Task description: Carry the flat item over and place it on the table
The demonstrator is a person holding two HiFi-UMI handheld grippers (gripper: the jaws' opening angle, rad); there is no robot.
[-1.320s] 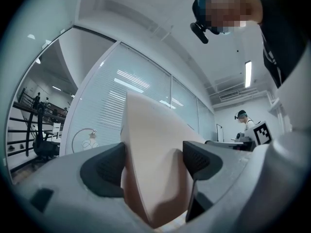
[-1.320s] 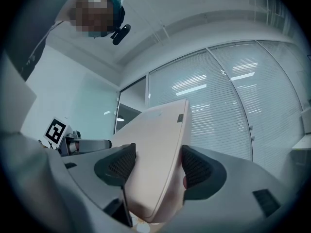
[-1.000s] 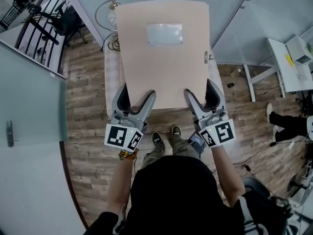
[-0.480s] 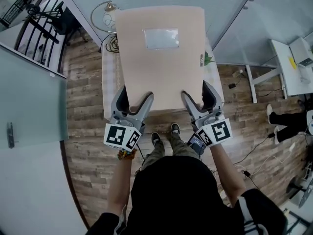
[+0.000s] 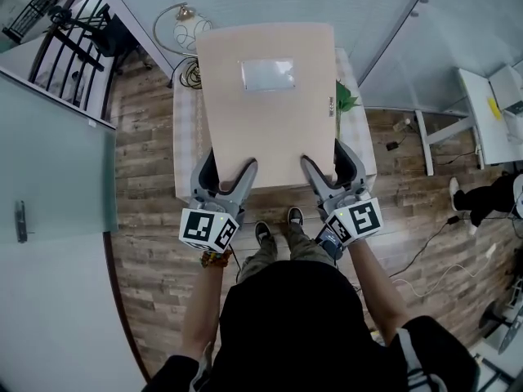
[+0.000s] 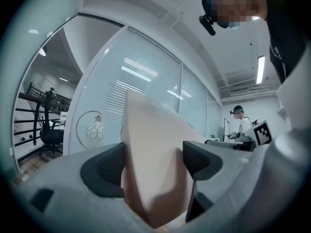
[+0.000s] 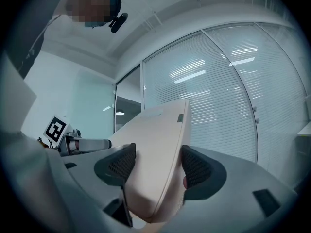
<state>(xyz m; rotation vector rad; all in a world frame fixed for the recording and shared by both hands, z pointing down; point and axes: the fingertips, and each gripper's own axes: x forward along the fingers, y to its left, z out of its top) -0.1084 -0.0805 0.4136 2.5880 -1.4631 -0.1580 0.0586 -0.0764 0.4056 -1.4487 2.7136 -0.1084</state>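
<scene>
Left gripper [image 5: 229,166] is clamping the flat beige panel [image 5: 270,129] along its near edge, toward the 7 o'clock corner. Right gripper [image 5: 325,158] is gripping the same edge toward 5 o'clock. Both sets of jaws are pressing on the panel's two faces. Panel is hanging over the small cloth-covered table [image 5: 186,133] and hiding most of its top; contact with the table not readable. Green plant [image 5: 345,100] is showing at the panel's 3 o'clock edge.
</scene>
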